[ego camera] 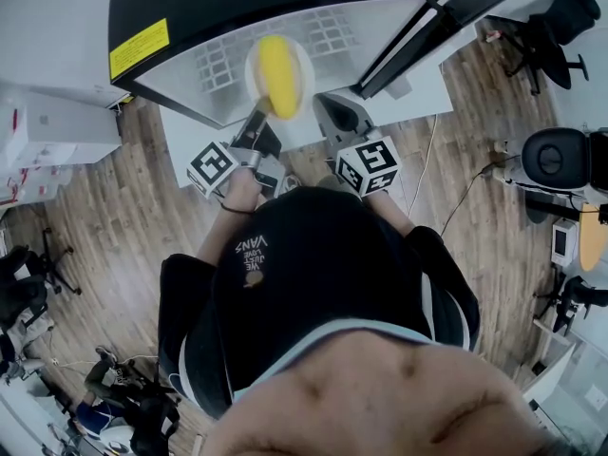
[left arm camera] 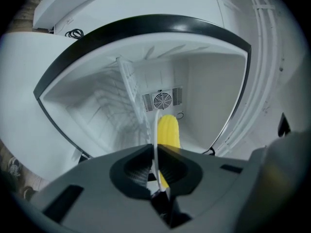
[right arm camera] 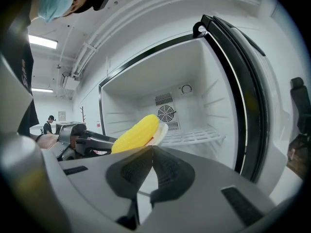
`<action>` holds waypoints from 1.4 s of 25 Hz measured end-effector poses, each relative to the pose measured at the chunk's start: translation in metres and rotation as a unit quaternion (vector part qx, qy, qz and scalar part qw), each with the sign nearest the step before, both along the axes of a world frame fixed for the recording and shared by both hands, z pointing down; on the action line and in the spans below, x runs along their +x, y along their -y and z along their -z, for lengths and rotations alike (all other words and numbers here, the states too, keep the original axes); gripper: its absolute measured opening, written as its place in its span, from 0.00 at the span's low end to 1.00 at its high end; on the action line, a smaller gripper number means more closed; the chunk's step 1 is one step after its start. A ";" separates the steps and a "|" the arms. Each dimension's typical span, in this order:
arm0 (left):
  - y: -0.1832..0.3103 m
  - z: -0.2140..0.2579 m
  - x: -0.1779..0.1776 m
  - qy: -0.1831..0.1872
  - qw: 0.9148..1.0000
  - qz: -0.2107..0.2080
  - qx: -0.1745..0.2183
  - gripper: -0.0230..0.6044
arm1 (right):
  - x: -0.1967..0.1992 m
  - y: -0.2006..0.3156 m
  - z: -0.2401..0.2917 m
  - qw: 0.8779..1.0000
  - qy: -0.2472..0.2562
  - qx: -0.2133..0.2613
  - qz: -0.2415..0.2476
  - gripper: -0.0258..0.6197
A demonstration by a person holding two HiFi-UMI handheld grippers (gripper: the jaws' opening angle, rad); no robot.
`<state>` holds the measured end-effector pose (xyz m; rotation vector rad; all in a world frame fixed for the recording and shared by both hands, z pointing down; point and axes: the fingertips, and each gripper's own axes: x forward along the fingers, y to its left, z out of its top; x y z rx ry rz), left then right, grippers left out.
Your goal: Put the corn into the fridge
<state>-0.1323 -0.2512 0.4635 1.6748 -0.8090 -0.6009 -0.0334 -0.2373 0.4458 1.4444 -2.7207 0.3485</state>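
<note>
A yellow corn cob [ego camera: 278, 74] lies on a small white plate [ego camera: 296, 57] held in front of the open fridge [ego camera: 228, 60]. My left gripper [ego camera: 260, 114] is shut on the plate's near rim. In the left gripper view the plate [left arm camera: 156, 125] shows edge-on between the jaws of that gripper [left arm camera: 154, 147], with the corn [left arm camera: 168, 130] on its right side. My right gripper [ego camera: 334, 114] hangs beside it, shut with nothing held. The right gripper view shows its own closed jaws [right arm camera: 151, 147], the corn [right arm camera: 137, 132], the plate [right arm camera: 161, 131] and the left gripper [right arm camera: 82, 142] to the left.
The fridge has a black frame, white walls, a wire shelf [right arm camera: 197, 136] and a round fan vent [left arm camera: 162, 100] at the back. Its door [ego camera: 446, 12] stands open at the right. Office chairs [ego camera: 556, 155], white tables and a cable [ego camera: 427, 174] lie around on the wood floor.
</note>
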 end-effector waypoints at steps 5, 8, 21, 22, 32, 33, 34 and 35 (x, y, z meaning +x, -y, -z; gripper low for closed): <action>0.002 0.003 0.001 -0.013 1.000 0.000 0.000 0.09 | -0.001 0.002 0.000 1.000 -0.003 -0.003 0.002 0.06; 0.007 0.000 -0.001 -0.010 1.000 0.008 -0.001 0.09 | -0.002 0.009 -0.001 1.000 -0.004 -0.002 0.010 0.06; 0.024 -0.007 0.004 -0.002 0.997 0.072 -0.032 0.09 | 0.006 0.040 0.001 0.998 -0.009 -0.010 0.065 0.06; 0.026 -0.008 0.002 -0.002 0.997 0.076 -0.034 0.09 | 0.005 0.043 0.001 0.998 -0.010 -0.010 0.068 0.06; 0.035 -0.011 0.001 -0.007 0.993 0.106 -0.041 0.09 | 0.006 0.057 0.002 0.995 -0.013 -0.008 0.094 0.06; 0.036 -0.011 0.001 -0.008 0.993 0.109 -0.043 0.09 | 0.006 0.058 0.003 0.995 -0.012 -0.008 0.096 0.06; 0.037 -0.010 0.002 -0.009 0.993 0.112 -0.045 0.09 | 0.006 0.059 0.003 0.995 -0.012 -0.007 0.098 0.06; 0.038 -0.011 0.002 -0.010 0.992 0.115 -0.046 0.09 | 0.006 0.061 0.003 0.995 -0.012 -0.007 0.100 0.06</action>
